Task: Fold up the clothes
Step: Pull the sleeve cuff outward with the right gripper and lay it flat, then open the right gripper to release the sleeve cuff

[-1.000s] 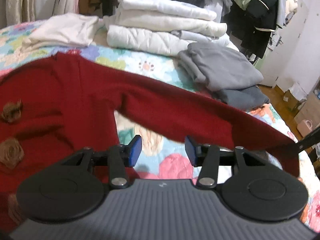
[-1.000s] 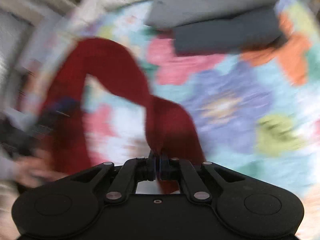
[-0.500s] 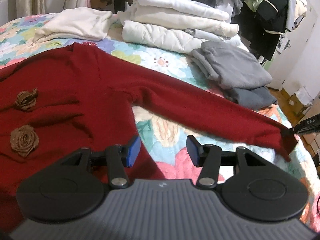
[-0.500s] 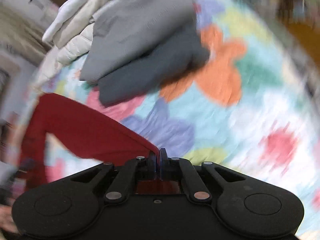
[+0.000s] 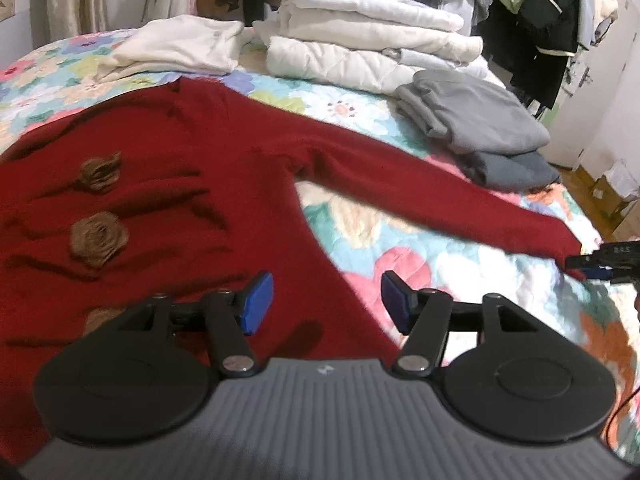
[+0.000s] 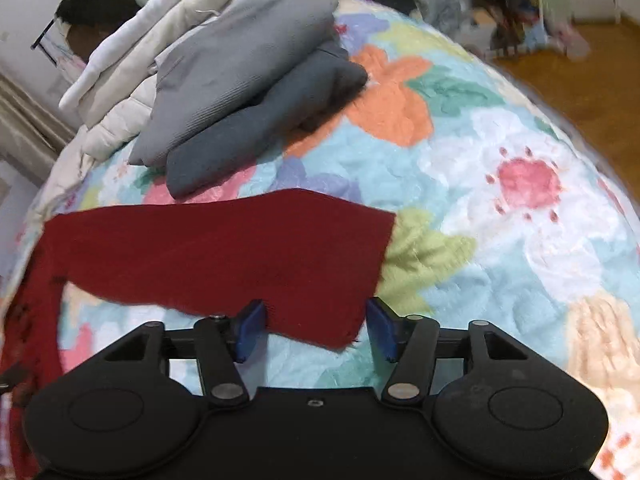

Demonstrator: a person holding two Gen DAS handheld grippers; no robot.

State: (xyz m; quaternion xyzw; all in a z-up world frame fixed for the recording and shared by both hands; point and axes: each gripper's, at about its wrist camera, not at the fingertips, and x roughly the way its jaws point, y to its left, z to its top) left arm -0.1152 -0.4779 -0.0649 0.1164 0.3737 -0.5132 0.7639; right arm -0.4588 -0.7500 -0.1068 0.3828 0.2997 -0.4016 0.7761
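Observation:
A dark red sweater (image 5: 192,184) with brown fabric roses (image 5: 98,236) lies spread flat on the floral quilt (image 5: 400,240). Its right sleeve (image 5: 440,200) stretches out to the right. My left gripper (image 5: 326,304) is open and empty above the sweater's lower side edge. In the right wrist view the sleeve's cuff end (image 6: 280,256) lies flat on the quilt (image 6: 500,240), and my right gripper (image 6: 314,328) is open with the cuff corner between its fingers, not held. The right gripper also shows in the left wrist view (image 5: 600,266) at the cuff.
Folded grey garments (image 5: 476,128) lie stacked just beyond the sleeve, also in the right wrist view (image 6: 240,80). Folded white and cream clothes (image 5: 368,32) sit at the back of the bed. The bed's edge and wooden floor (image 6: 580,80) are at right.
My right gripper pulled the sleeve out straight to the right, laid it on the quilt and opened, letting the cuff go. The left gripper stayed open above the sweater.

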